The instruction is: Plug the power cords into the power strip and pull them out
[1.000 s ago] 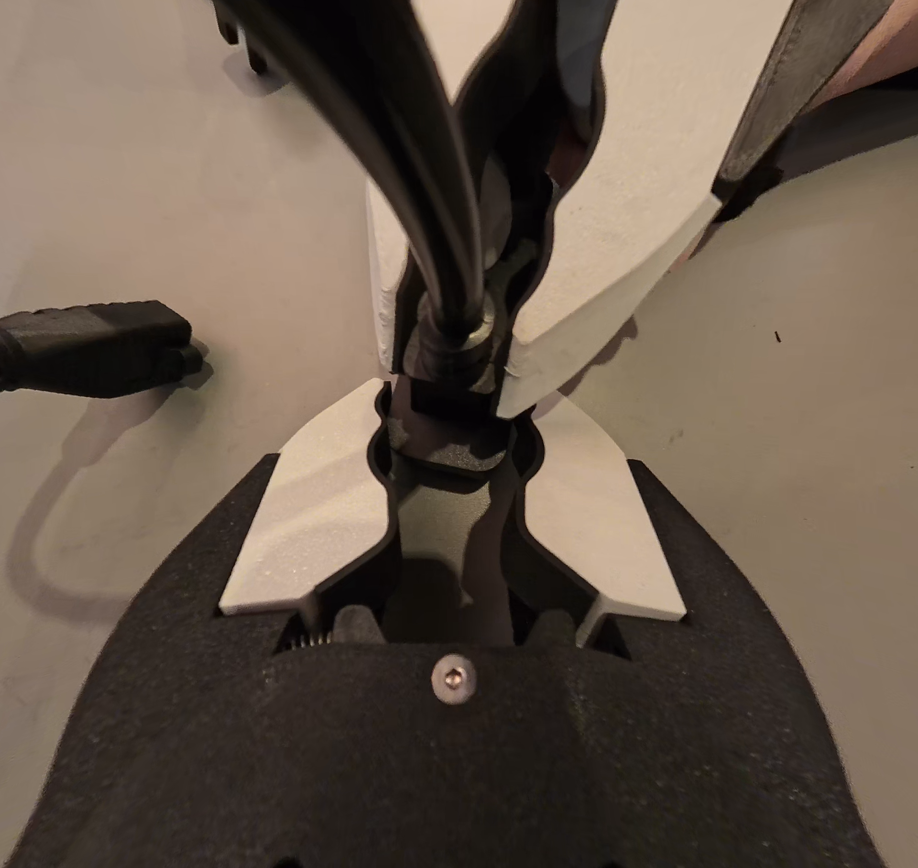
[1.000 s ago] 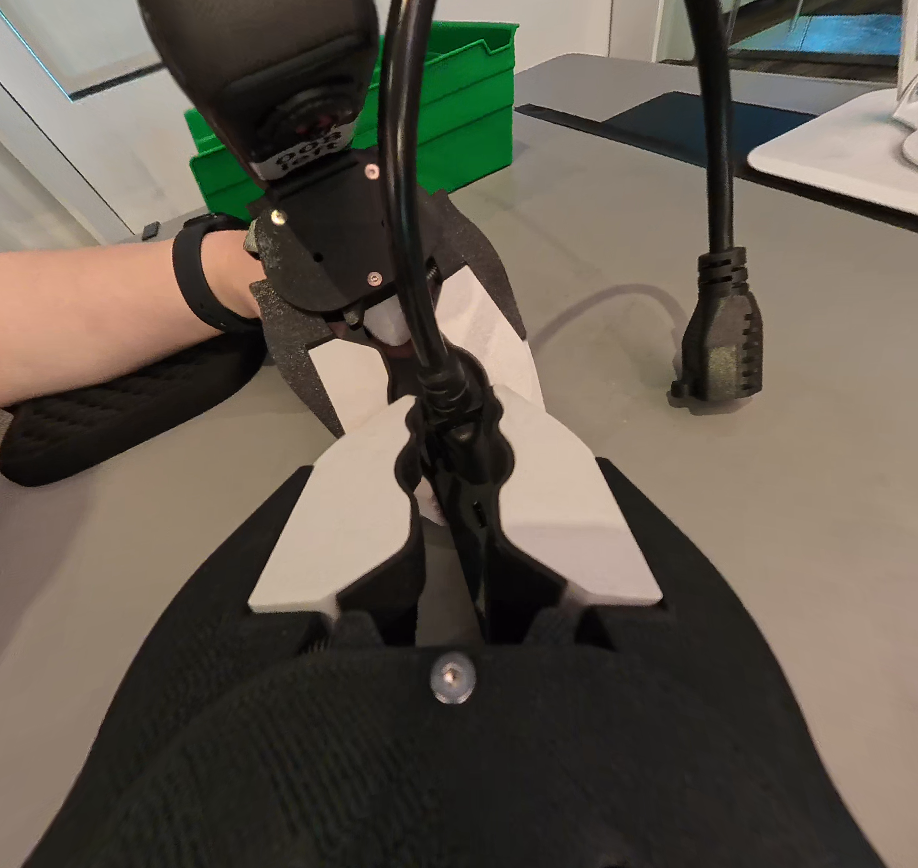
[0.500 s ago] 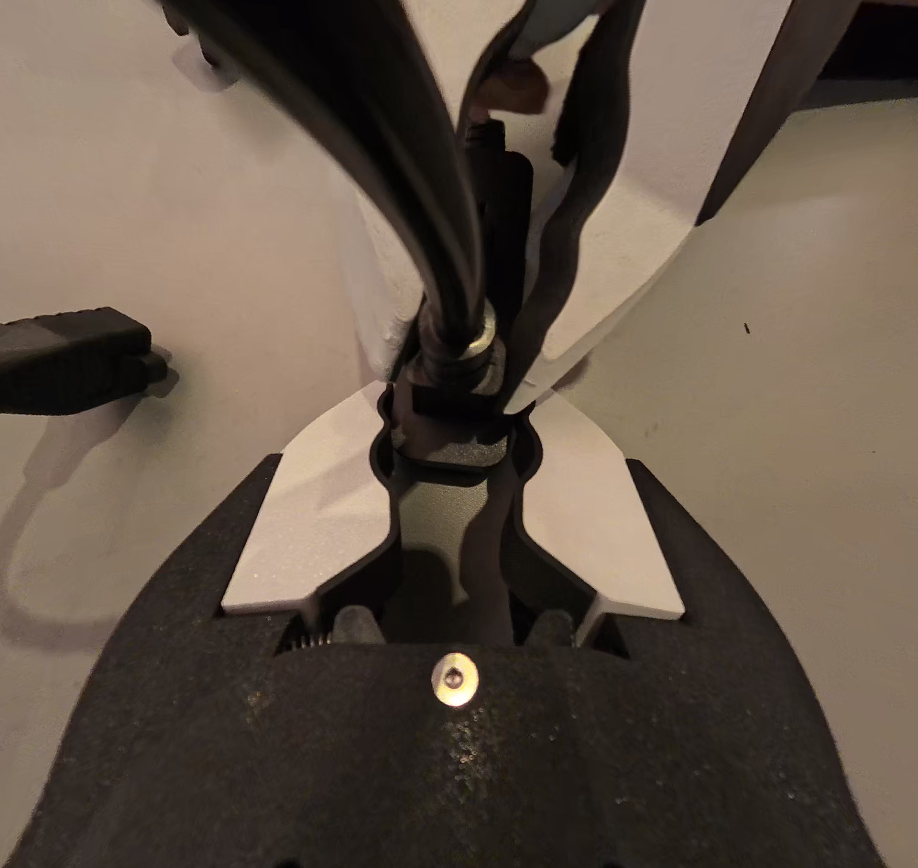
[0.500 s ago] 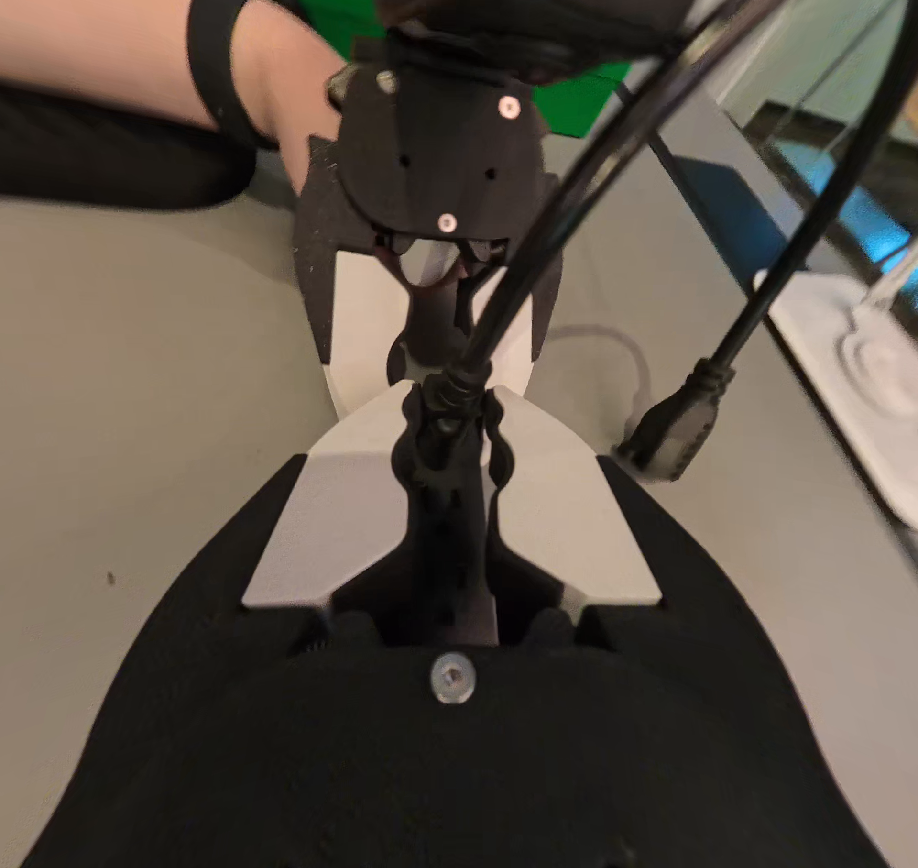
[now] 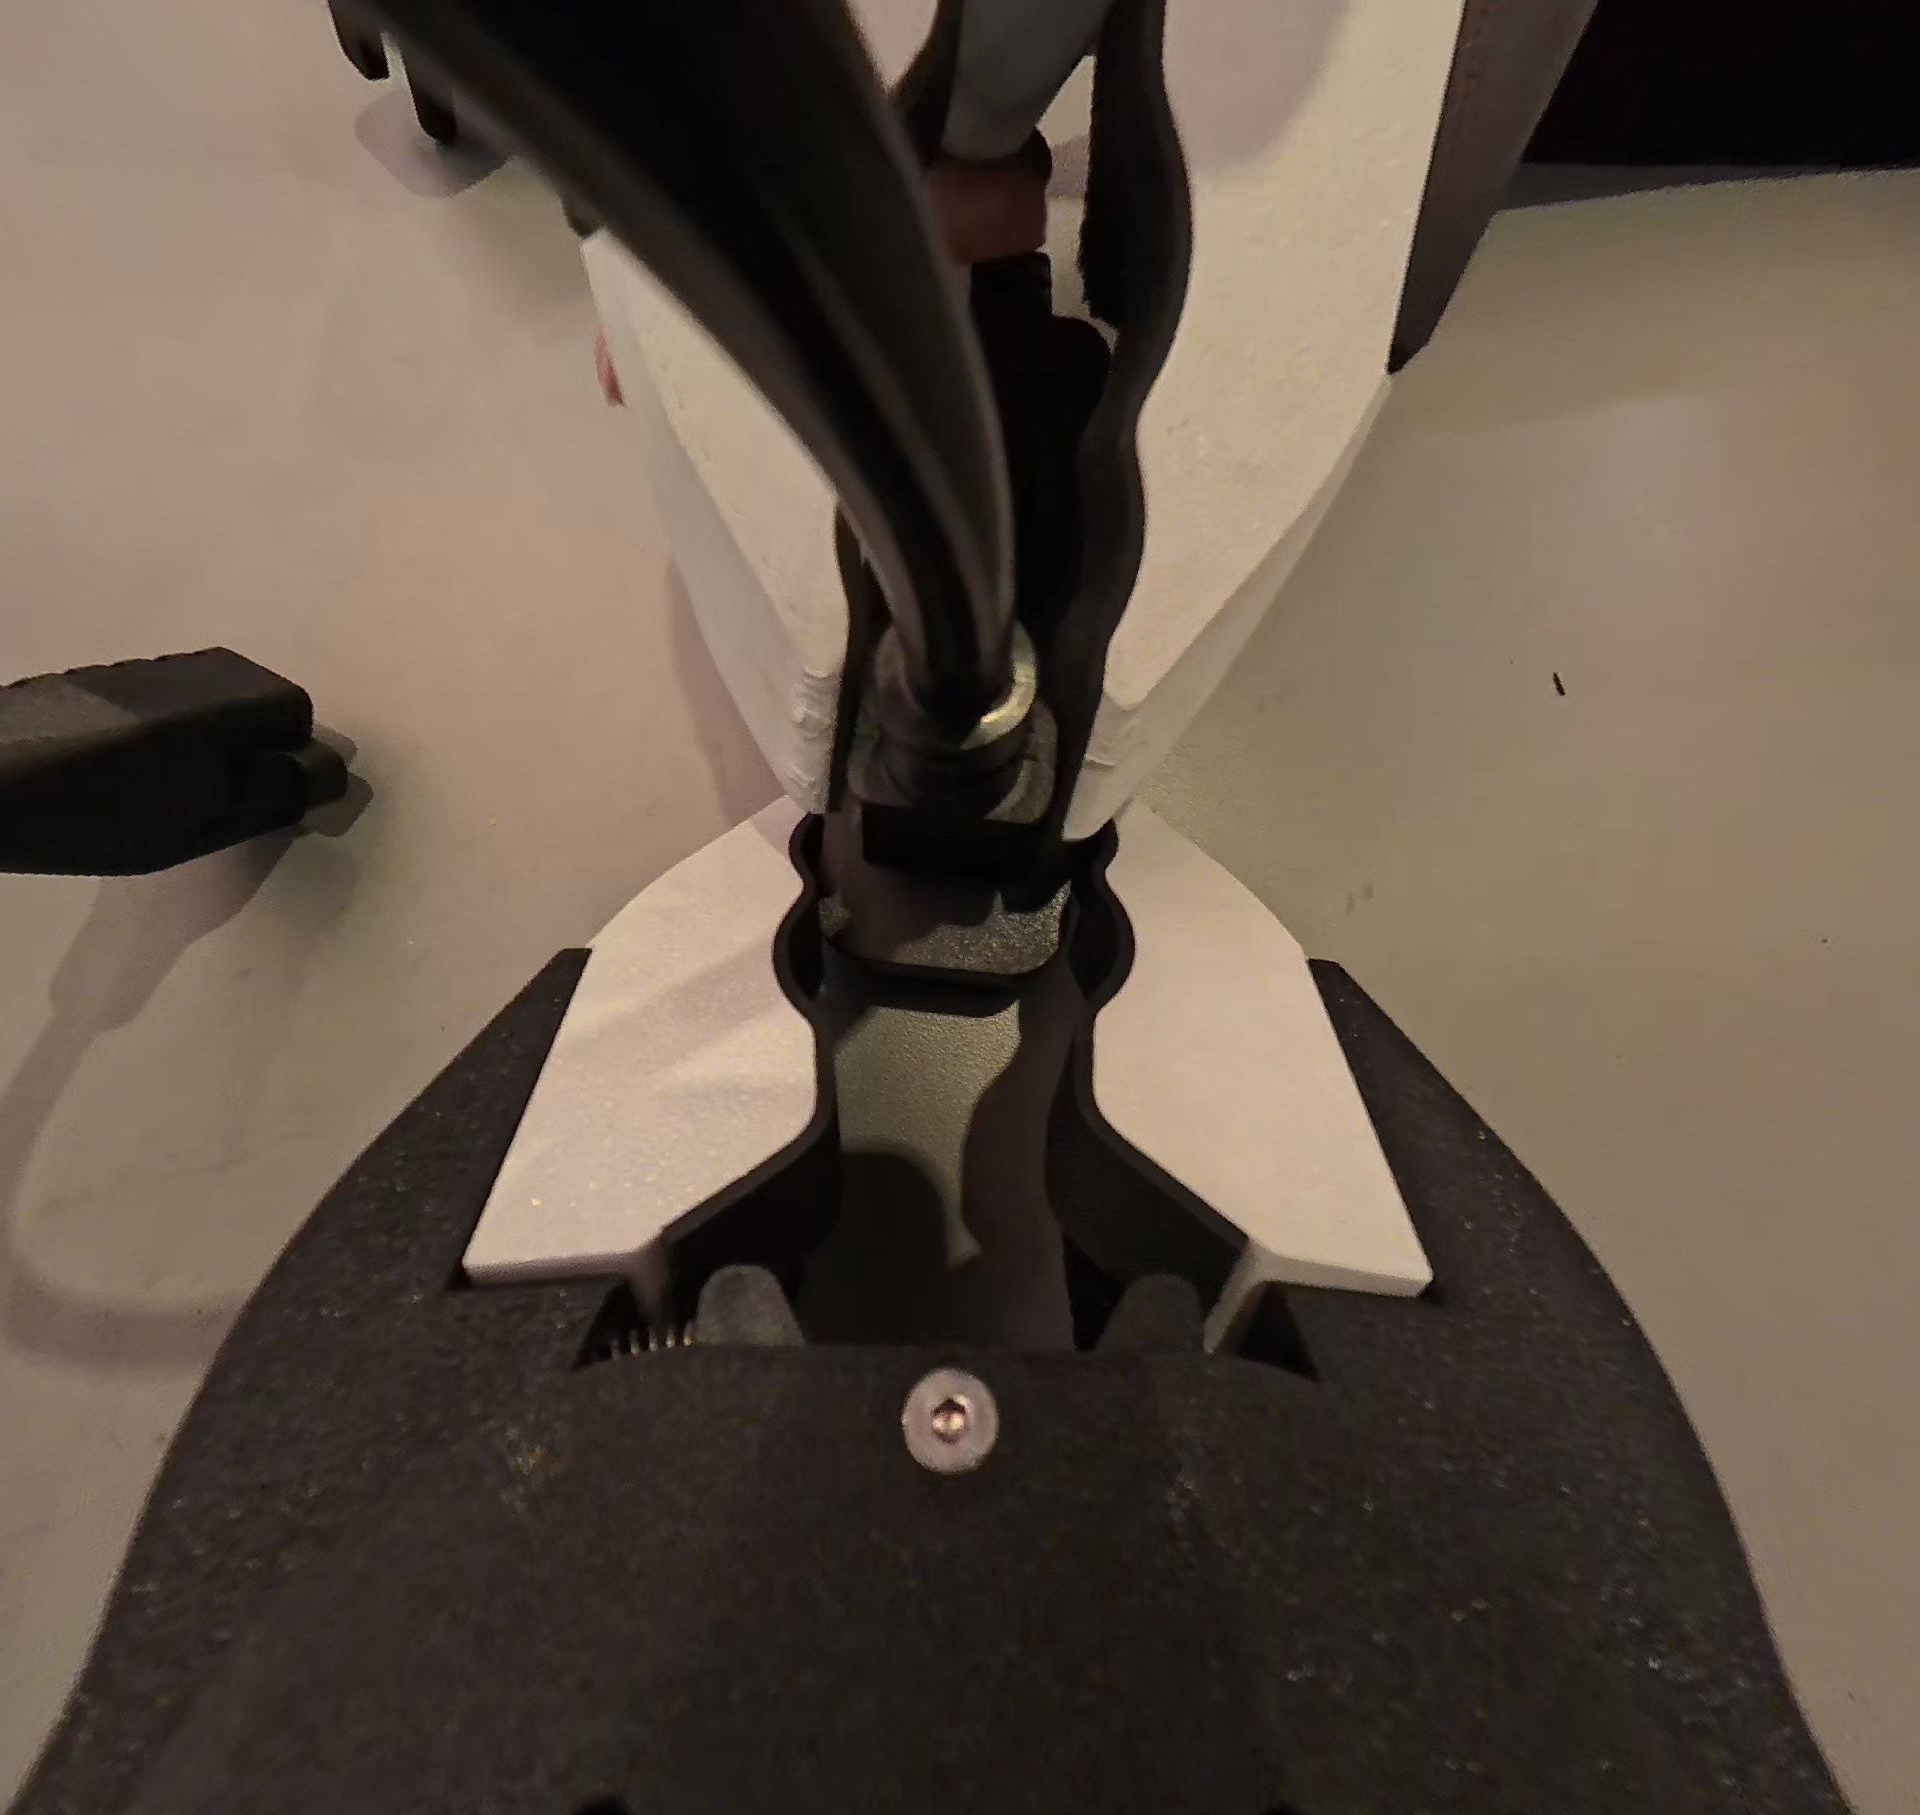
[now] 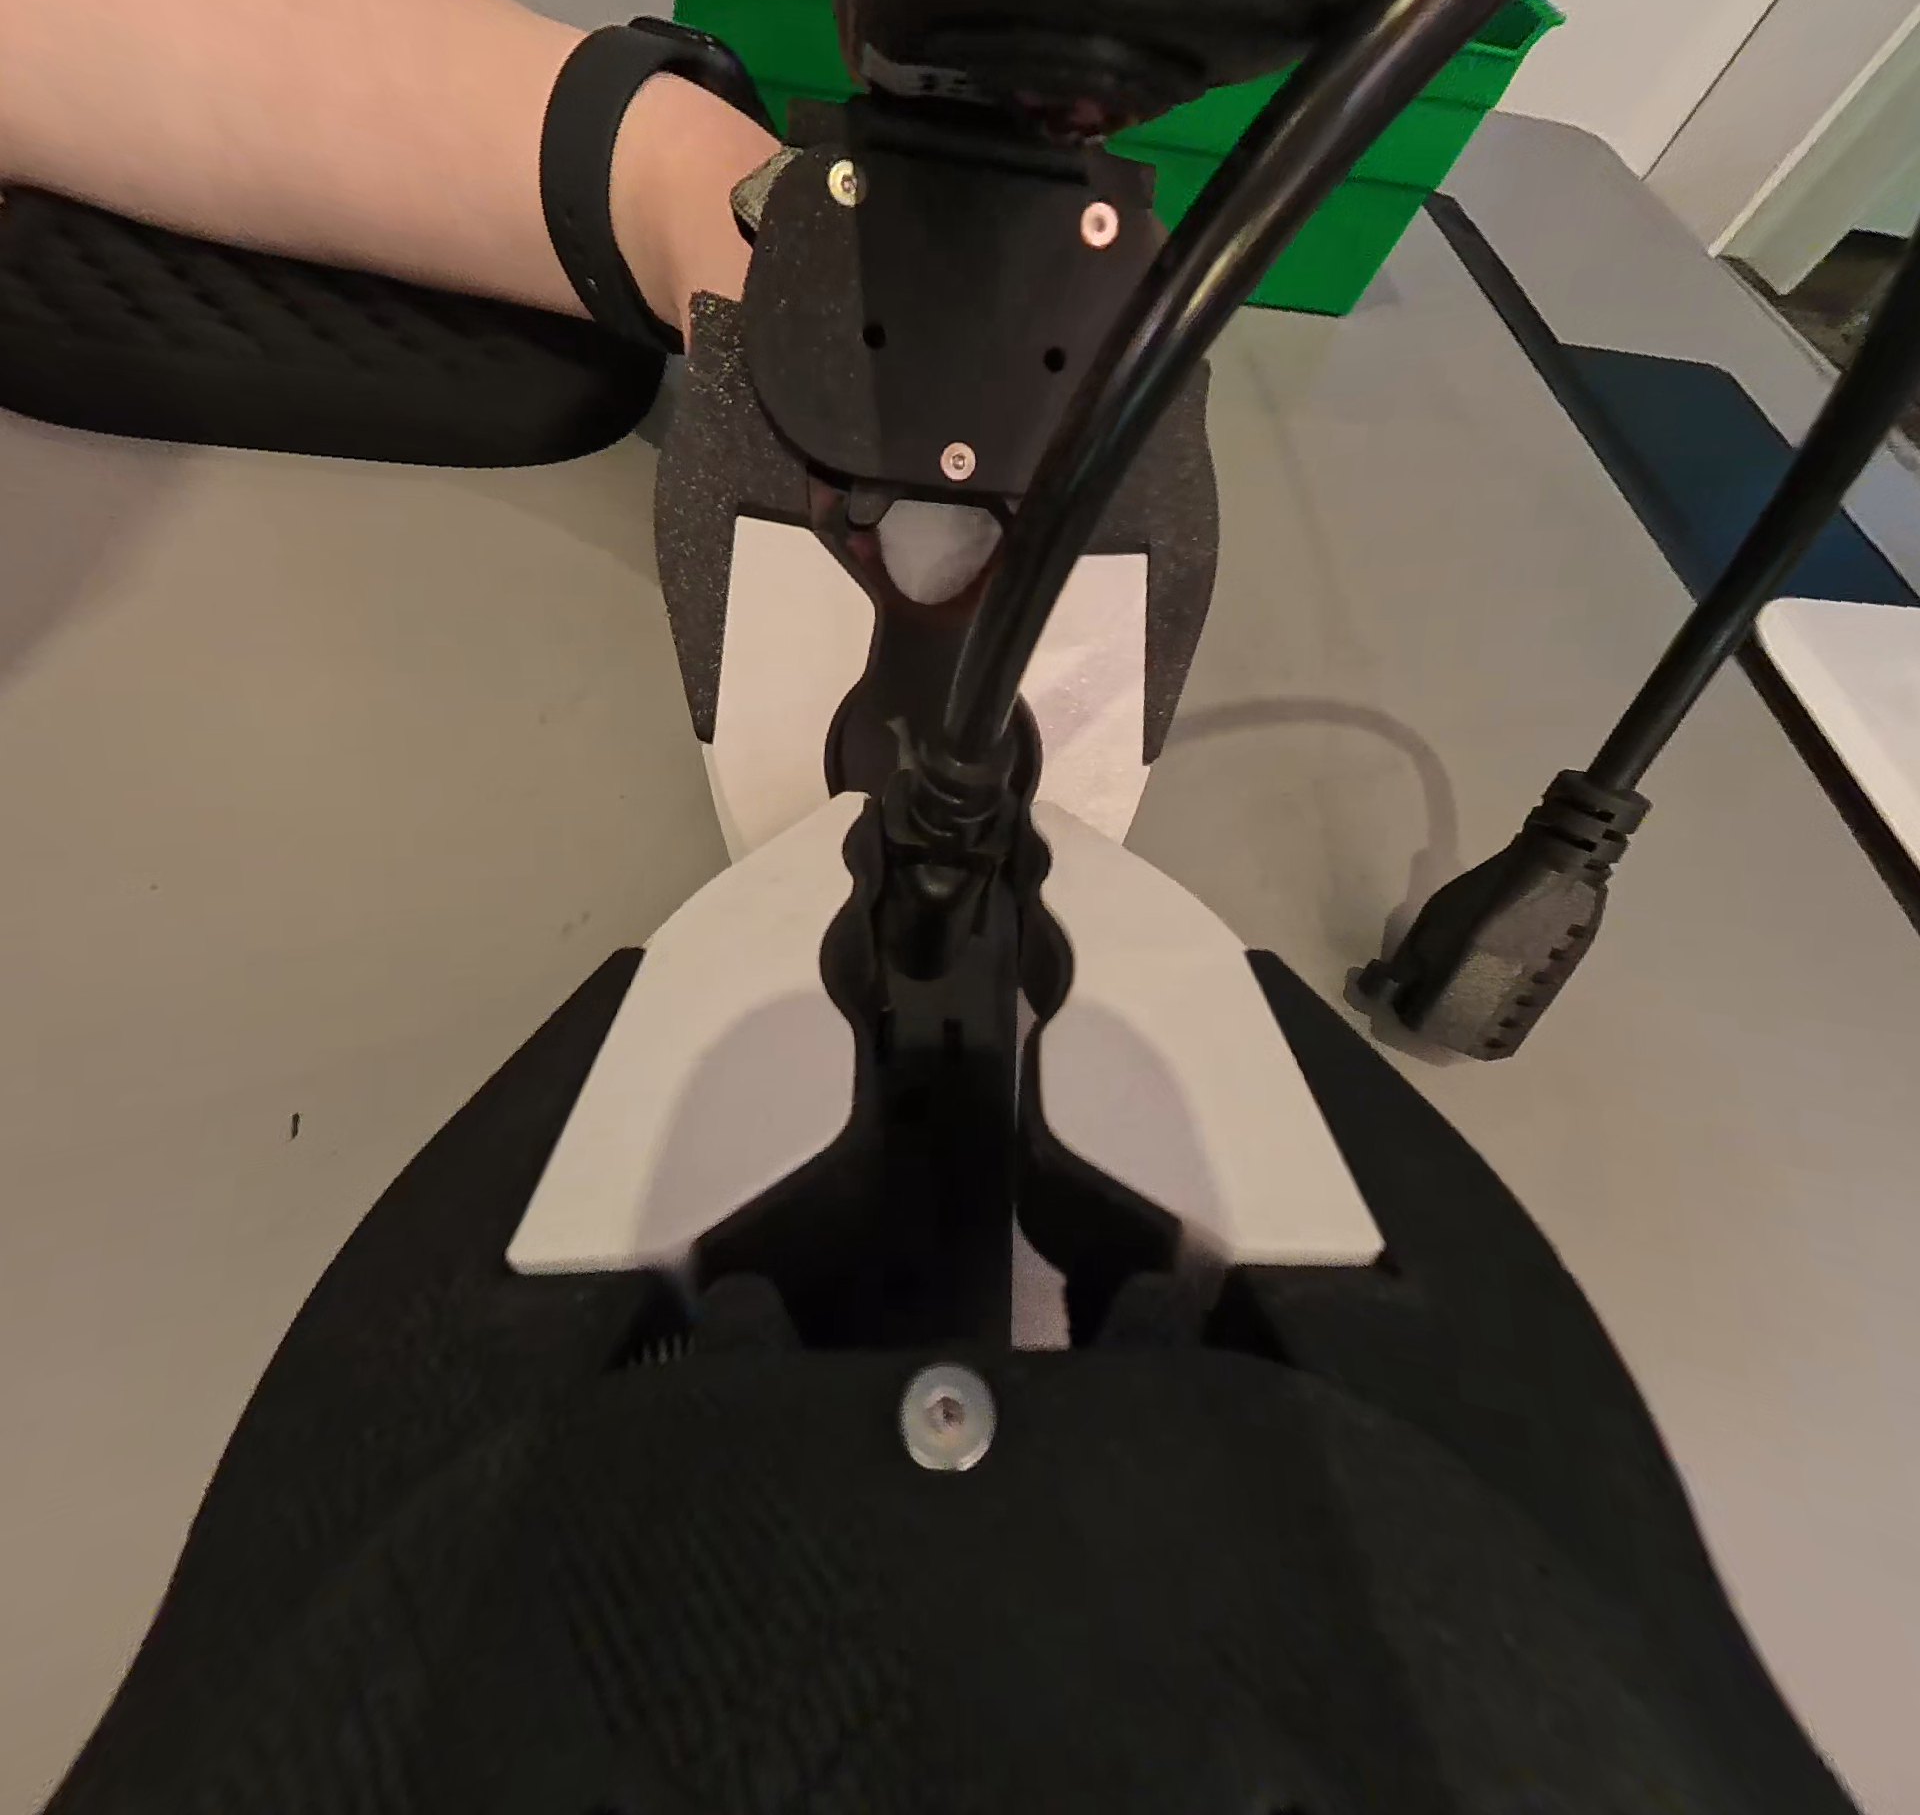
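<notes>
My left gripper [image 5: 951, 856] is shut on a dark grey plug body [image 5: 935, 944]. My right gripper [image 6: 945, 820] is shut on a black plug [image 6: 935, 944] at its ribbed collar. The plug's black cord [image 6: 1143, 363] arcs up and to the right. The two grippers meet tip to tip just above the grey table. In the left wrist view the right gripper's white fingers [image 5: 1226, 477] come down from the top around the collar [image 5: 956, 726]. I cannot tell whether the two plug parts are joined. No power strip is in view.
A second black cord connector [image 6: 1496, 944] lies on the table to the right; it also shows in the left wrist view [image 5: 156, 757]. A person's forearm with a black wristband [image 6: 613, 176], a black arm pad [image 6: 260, 352], a green bin [image 6: 1351, 186] and a white tray [image 6: 1849, 705] are around. The tips of one gripper are about 5 cm away from the tips of the other.
My right gripper has swung round to face the left gripper head-on, with the cord swinging with it. Both grippers stay shut. The loose connector has shifted only in the views.
</notes>
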A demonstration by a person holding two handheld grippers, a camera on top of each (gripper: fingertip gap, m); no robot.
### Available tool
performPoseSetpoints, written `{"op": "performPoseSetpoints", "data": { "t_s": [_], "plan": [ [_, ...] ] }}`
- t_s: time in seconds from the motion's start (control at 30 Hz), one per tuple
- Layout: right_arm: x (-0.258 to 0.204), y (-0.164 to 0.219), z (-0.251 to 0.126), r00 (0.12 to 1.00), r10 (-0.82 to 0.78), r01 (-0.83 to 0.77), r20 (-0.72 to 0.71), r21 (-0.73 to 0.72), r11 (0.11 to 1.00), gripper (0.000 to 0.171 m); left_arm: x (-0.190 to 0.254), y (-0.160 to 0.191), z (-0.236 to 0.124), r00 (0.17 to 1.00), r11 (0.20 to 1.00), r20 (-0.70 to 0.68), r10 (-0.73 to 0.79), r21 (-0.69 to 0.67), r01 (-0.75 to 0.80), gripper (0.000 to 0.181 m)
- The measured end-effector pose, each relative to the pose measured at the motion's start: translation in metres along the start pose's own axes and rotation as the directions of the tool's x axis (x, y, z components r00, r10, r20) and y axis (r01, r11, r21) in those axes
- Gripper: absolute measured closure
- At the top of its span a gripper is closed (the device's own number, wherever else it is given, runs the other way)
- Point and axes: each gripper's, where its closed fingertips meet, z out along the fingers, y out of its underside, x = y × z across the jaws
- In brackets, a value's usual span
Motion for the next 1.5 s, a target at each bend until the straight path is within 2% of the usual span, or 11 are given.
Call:
{"op": "performPoseSetpoints", "data": {
  "t_s": [0.13,0.37,0.5,0.7,1.13,1.33,1.5],
  "plan": [
    [-0.003,0.005,0.002,0.998,0.024,-0.023,0.051,-0.031,0.999,0.144,0.000,0.000,0.000,1.000,1.000,0.000,0.000,0.001,0.000,0.136],
    [-0.003,0.002,0.004,0.991,0.068,-0.071,0.118,0.022,0.997,0.147,-0.001,0.000,0.000,1.000,1.000,0.004,-0.004,0.004,0.004,0.136],
    [-0.001,0.000,0.004,0.998,0.037,-0.038,0.055,0.029,0.999,0.148,-0.002,0.001,-0.001,1.000,1.000,0.006,-0.007,0.009,0.007,0.135],
    [0.001,-0.005,0.000,0.987,-0.134,0.139,-0.084,0.052,0.989,0.146,0.000,0.001,-0.001,1.000,1.000,0.002,-0.001,0.007,0.001,0.136],
    [0.005,-0.012,-0.005,0.948,-0.205,0.219,-0.243,0.032,0.975,0.150,0.003,-0.004,-0.005,0.998,0.997,-0.030,-0.047,0.055,0.048,0.135],
    [0.015,-0.017,-0.013,0.967,-0.081,0.110,-0.241,0.111,0.988,0.150,0.002,-0.013,-0.011,0.980,0.976,-0.113,-0.166,0.120,0.180,0.135],
    [0.023,-0.015,-0.015,0.975,0.003,0.031,-0.221,0.150,0.988,0.149,-0.004,-0.017,-0.009,0.983,0.974,-0.056,-0.176,0.137,0.183,0.131]
  ]
}}
